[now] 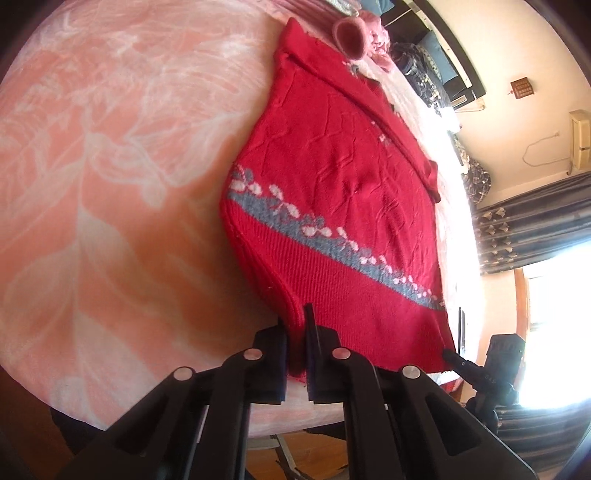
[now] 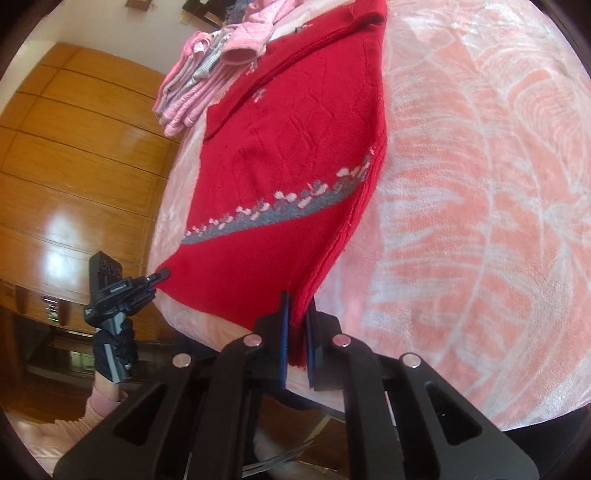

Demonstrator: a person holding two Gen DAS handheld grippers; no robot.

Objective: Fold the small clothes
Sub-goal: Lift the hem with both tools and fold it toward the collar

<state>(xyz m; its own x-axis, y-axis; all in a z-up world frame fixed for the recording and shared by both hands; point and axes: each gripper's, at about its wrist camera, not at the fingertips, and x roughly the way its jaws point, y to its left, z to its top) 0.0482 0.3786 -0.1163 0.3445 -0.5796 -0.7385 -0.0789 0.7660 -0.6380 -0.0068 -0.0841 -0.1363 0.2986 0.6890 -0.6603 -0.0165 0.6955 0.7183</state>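
A red knitted sweater (image 1: 340, 177) (image 2: 291, 155) with a grey band of pale flowers lies flat on a pink flowered blanket (image 1: 110, 184) (image 2: 480, 184). Its sleeves are folded in across the body. My left gripper (image 1: 295, 325) is shut on one hem corner at the blanket's near edge. My right gripper (image 2: 297, 306) is shut on the other hem corner. Each wrist view also shows the other gripper pinching its corner: the right gripper (image 1: 448, 354) and the left gripper (image 2: 162, 274). The hem stretches between them.
A pile of pink clothes (image 2: 195, 85) (image 1: 354, 33) sits at the far end beyond the sweater's collar. The blanket's edge drops off just under the grippers. A wooden wardrobe (image 2: 74, 147) and dark curtains (image 1: 535, 229) stand beyond. A gloved hand (image 2: 118, 347) holds the left gripper.
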